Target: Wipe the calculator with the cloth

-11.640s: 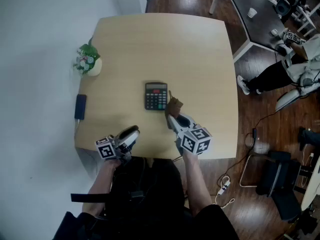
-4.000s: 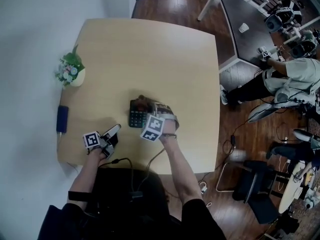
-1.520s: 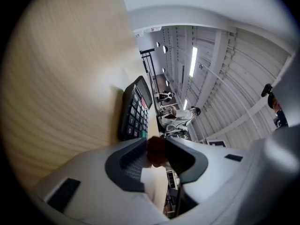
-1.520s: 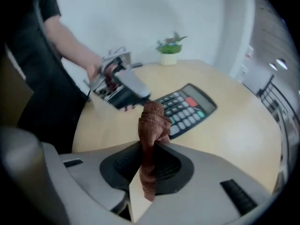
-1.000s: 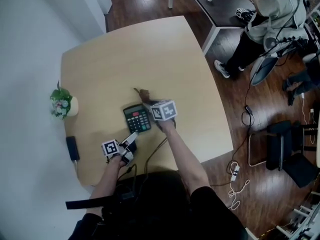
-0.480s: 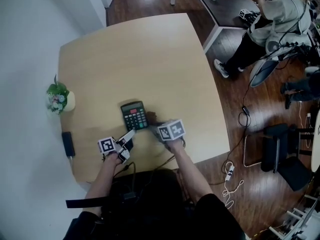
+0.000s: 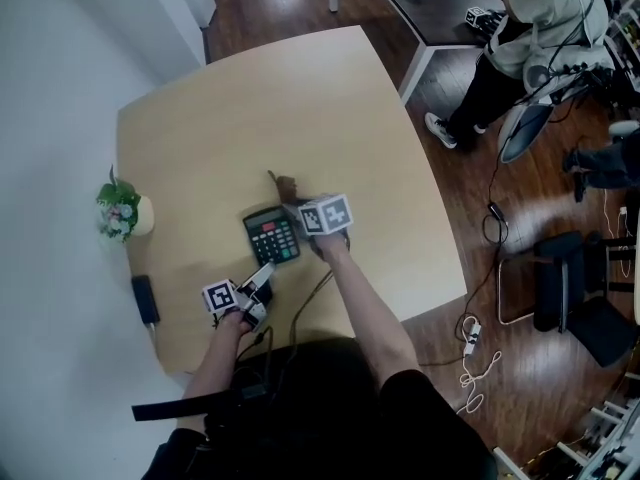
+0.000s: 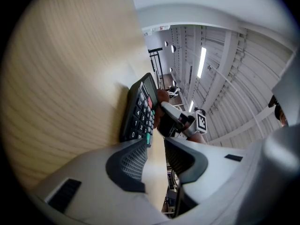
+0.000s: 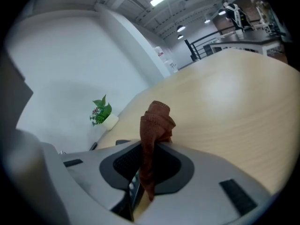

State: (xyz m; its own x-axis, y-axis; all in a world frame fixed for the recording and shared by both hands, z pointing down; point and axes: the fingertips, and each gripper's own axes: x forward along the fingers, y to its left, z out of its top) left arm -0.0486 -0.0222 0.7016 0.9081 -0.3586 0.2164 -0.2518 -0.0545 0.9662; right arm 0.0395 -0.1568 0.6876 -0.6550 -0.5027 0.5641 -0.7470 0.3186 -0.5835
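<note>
Gripping the cloth (image 9: 151,125), the right gripper (image 9: 149,161) has its jaws pressed together on the brown fabric. A bunched end stands up past the jaws and a thinner tail hangs below them. The calculator (image 7: 271,236) lies flat on the table (image 7: 330,98), keys up, toward the near edge, with its display at the far end. In the head view the right gripper sits at the calculator's far right corner, and the cloth pokes out beyond it on the far side. In the left gripper view the cloth is at the display end; whether it presses on the calculator I cannot tell.

The left gripper (image 8: 156,156) is low over the table, to the near left of the calculator. Its jaws stand apart with nothing between them, and bare wood shows through the gap. Its tips point at the calculator's near end and are just beside it.

A plant (image 7: 122,213) stands at the table's left edge, and a dark slab (image 7: 145,298) lies nearer on the same edge. A person (image 7: 545,13) sits at a dark desk at the far right.
</note>
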